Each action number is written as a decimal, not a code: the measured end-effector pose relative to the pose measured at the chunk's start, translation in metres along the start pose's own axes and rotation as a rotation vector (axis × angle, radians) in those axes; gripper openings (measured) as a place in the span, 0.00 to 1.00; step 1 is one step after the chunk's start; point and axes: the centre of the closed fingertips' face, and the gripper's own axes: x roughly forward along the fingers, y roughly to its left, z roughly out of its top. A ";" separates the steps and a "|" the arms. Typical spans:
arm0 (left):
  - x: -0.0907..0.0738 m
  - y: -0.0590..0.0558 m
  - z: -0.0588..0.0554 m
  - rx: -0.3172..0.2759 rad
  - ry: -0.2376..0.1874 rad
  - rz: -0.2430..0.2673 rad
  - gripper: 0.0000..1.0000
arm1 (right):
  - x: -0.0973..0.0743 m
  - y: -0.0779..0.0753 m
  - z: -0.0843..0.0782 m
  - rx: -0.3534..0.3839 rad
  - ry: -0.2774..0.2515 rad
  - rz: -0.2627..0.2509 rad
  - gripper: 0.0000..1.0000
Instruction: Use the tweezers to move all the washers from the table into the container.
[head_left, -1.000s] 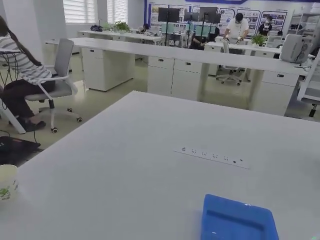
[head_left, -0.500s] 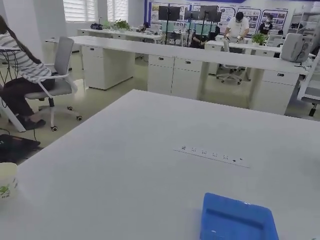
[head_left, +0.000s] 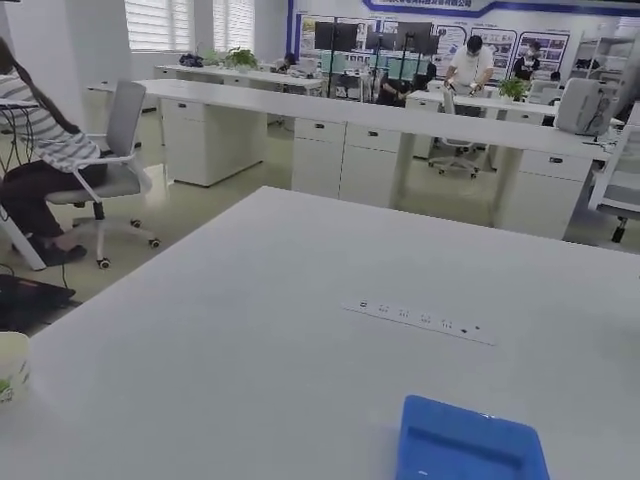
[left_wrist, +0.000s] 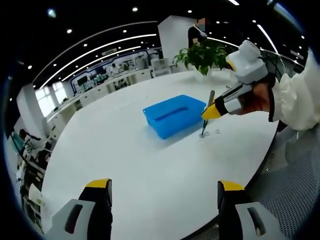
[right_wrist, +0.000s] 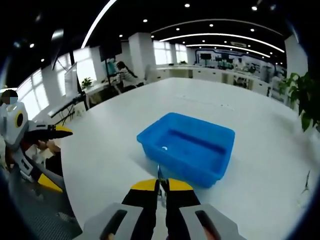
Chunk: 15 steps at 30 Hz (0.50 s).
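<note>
- The tweezers (left_wrist: 211, 97) stand steeply right of centre in the left gripper view. Their long axis is near upright in the frame, the top leans a little right, and the tip points down at the table (left_wrist: 125, 165).
- The tip comes down just off the right corner of the container (left_wrist: 172, 116), at one washer (left_wrist: 204, 135). I cannot tell whether it touches that washer.
- A second washer (left_wrist: 218, 131) lies on the table just right of the first.
- My right claw (left_wrist: 212, 111) is clamped on the tweezers partway up, its yellow tips pressed narrow around them.
- In the right gripper view my jaws meet at bottom centre, and the thin tweezers rise between them toward the container's near wall.
- There the container sits mid-frame with a long side facing me. A small pale ring (right_wrist: 164, 148) lies on its floor near the left end.
- My left claw (left_wrist: 165, 186) is spread wide and empty, low in its own view above the table.
- In the head view the container is at the bottom edge, right of centre, with a power strip (head_left: 418, 320) above it.
</note>
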 end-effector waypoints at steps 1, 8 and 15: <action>0.000 0.000 0.000 0.001 0.001 -0.001 0.89 | 0.000 -0.001 0.000 0.003 0.004 0.001 0.01; -0.001 0.001 0.001 0.002 -0.005 0.004 0.89 | -0.001 0.000 -0.001 0.000 0.031 0.003 0.01; -0.001 0.001 0.001 0.006 -0.008 0.009 0.88 | -0.004 0.004 0.004 -0.015 0.029 0.017 0.01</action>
